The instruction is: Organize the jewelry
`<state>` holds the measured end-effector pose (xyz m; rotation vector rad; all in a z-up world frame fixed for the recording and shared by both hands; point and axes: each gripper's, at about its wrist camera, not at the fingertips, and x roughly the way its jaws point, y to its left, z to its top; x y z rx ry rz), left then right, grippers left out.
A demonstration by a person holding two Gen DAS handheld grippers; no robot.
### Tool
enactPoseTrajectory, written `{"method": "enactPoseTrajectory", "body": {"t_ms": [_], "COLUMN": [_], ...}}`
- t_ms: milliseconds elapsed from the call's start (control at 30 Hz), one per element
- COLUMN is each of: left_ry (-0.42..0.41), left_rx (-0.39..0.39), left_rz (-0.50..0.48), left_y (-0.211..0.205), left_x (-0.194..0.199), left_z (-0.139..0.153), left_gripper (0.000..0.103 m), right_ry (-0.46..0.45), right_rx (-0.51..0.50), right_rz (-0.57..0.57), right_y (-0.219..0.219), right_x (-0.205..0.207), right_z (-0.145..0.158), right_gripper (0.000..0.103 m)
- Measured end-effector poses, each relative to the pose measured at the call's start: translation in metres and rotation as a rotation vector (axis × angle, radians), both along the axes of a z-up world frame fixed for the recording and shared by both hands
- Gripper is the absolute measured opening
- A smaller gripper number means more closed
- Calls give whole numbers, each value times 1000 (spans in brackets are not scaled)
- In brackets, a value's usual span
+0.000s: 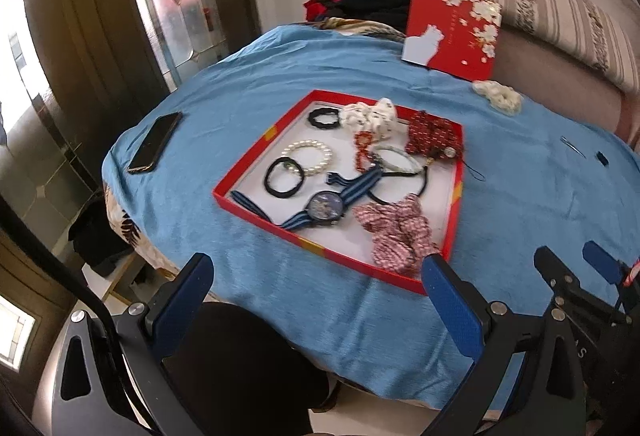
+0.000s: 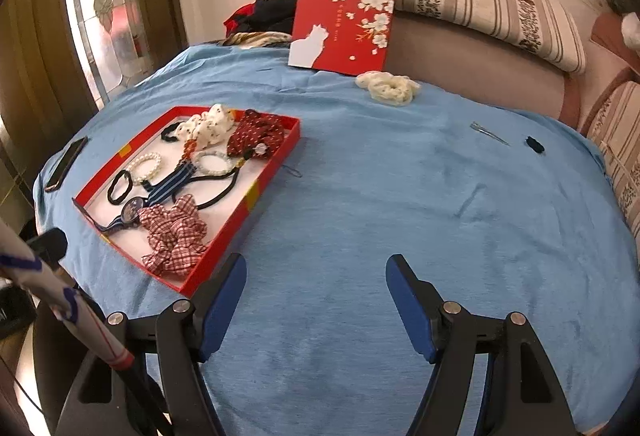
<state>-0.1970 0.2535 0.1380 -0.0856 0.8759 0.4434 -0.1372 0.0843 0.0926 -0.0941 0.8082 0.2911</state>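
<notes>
Your left gripper (image 1: 316, 276) hangs over the near edge of the counter (image 2: 400, 196), fingers (image 1: 452, 300) spread wide with nothing between them. Your right gripper (image 2: 316, 292) is likewise released, fingers (image 2: 412, 304) apart over bare blue cloth, nothing held.

The red tray (image 1: 256, 212) sits left of centre on the blue-covered counter. Inside it:
- a pearl bracelet (image 1: 316, 156) at mid-left, touching a black hair tie (image 1: 284, 176) on its near side;
- a second black tie (image 1: 324, 116) at the far left corner;
- a white patterned scrunchie (image 1: 372, 116) at the far edge, beside a dark red dotted scrunchie (image 1: 432, 132) at the far right corner;
- an orange bead strand (image 1: 362, 152) and a pale bangle (image 1: 396, 158) in the middle;
- a watch with a blue striped strap (image 1: 326, 206) at the near side;
- a red-and-white checked scrunchie (image 1: 396, 232) at the near right corner, close to your left gripper's right finger.

Outside the tray: a cream scrunchie (image 2: 388, 84) lies far on the counter, just in front of the red lid with the white cat (image 2: 340, 28). A metal hair clip (image 2: 490, 134) and a small black item (image 2: 534, 145) lie far right. A phone (image 1: 156, 142) rests left of the tray.
</notes>
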Motion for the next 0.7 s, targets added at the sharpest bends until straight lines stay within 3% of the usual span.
{"method": "enactPoseTrajectory", "body": {"t_ms": [333, 700], "left_ry": [41, 51], "left_rx": [9, 28], "left_rz": [-42, -44], "left_y": [-28, -35], "left_x": [10, 14], "left_z": [-8, -12], "left_gripper": [103, 103], "right_ry": [32, 46], "right_rx": [-6, -9], "right_rz": [-37, -9], "right_y": [-25, -23], "right_x": [5, 4], "right_z": [-13, -21], "right_gripper": [77, 77]}}
